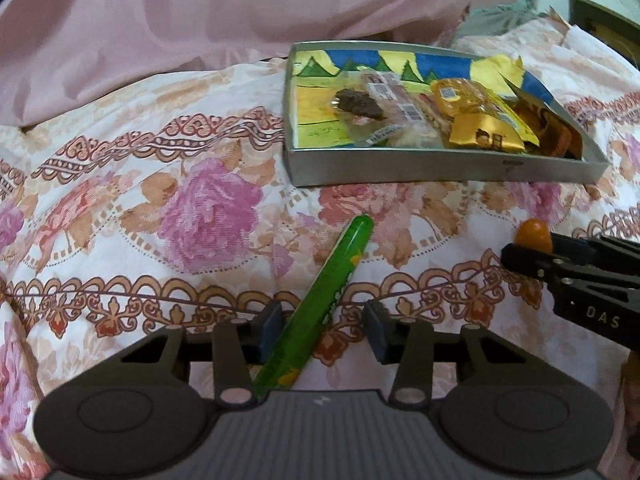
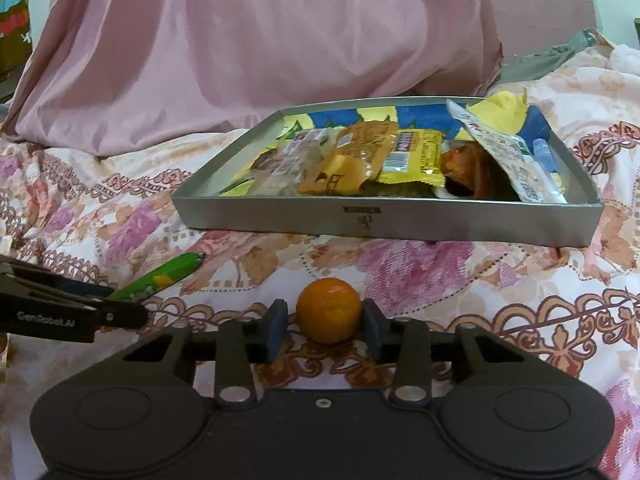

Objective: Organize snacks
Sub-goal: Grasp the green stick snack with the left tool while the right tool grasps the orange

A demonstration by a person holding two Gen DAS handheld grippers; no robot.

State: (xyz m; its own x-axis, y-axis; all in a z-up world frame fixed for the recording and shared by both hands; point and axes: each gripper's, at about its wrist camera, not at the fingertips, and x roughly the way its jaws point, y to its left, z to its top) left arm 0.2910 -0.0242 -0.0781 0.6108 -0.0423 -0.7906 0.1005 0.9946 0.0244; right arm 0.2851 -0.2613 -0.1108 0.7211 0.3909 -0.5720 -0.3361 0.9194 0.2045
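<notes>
A green snack stick (image 1: 320,300) lies slanted on the flowered bedspread, its near end between the fingers of my left gripper (image 1: 324,314). The left pad touches it, the right pad stands well off, so the jaws are open. In the right wrist view a small orange (image 2: 329,310) sits between the pads of my right gripper (image 2: 325,320), which are closed against its sides. The silver tray (image 1: 400,170) beyond holds several snack packets (image 1: 484,134). The same tray (image 2: 440,224) lies straight ahead of the orange.
The flowered bedspread (image 1: 180,208) is soft and wrinkled. A big pink pillow (image 2: 260,48) rises behind the tray. The right gripper's finger (image 1: 560,260) reaches in from the right, and the left gripper's finger (image 2: 72,312) from the left in the other view.
</notes>
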